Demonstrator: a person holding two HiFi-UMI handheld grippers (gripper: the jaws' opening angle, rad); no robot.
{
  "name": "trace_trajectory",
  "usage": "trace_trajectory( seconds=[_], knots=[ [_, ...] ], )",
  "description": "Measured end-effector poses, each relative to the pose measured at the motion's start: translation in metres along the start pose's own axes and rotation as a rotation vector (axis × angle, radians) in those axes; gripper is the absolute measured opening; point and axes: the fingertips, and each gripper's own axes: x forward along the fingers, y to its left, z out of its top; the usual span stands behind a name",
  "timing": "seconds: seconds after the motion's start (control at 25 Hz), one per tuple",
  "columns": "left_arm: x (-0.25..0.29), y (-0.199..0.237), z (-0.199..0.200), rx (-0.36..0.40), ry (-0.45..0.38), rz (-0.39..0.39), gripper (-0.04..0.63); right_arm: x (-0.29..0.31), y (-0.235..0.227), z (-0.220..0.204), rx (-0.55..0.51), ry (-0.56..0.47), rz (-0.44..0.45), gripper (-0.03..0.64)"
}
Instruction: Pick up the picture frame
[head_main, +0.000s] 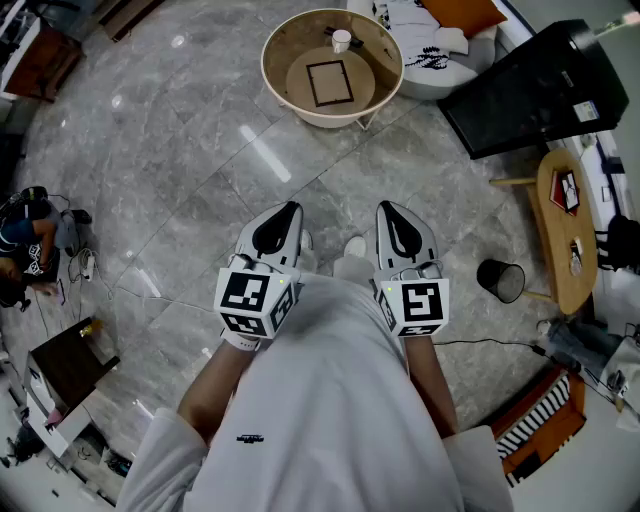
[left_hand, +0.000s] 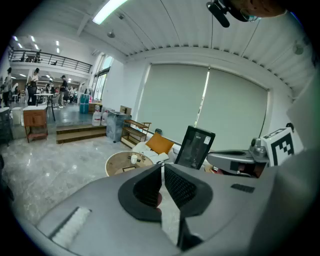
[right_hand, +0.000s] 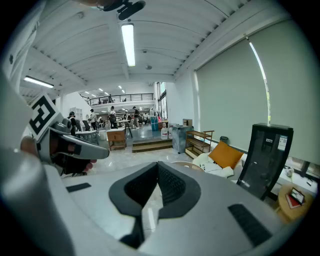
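The picture frame (head_main: 329, 83), thin and dark with a pale middle, lies flat on a raised disc in the round wooden table (head_main: 290, 35) at the far end of the floor. A white cup (head_main: 342, 40) stands behind it. The left gripper view shows the frame (left_hand: 128, 168) small and far off beyond the jaws. My left gripper (head_main: 290, 208) and right gripper (head_main: 386, 207) are held side by side close to the person's body, well short of the table. Both are shut with nothing between the jaws.
A white sofa (head_main: 440, 45) with an orange cushion sits right of the table. A black panel (head_main: 540, 90) leans at the right. A black bin (head_main: 500, 280) and a wooden side table (head_main: 565, 230) stand further right. A person (head_main: 25, 250) sits at the left.
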Motion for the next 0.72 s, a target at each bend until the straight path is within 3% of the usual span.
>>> trace_trajectory(
  seconds=[0.32,0.48,0.72],
  knots=[
    [-0.007,0.041,0.005,-0.009,-0.014,-0.023,0.02,0.029,0.028,0.0,0.006,0.028,-0.014,0.005],
    [-0.012,0.064,0.008,-0.009,-0.019,-0.027,0.02,0.04,0.038,0.009,0.038,-0.013,-0.027,0.005],
    [-0.011,0.098,0.014,-0.026,-0.013,-0.038,0.02,0.057,0.037,0.009,0.047,0.012,-0.086,0.005]
  ],
)
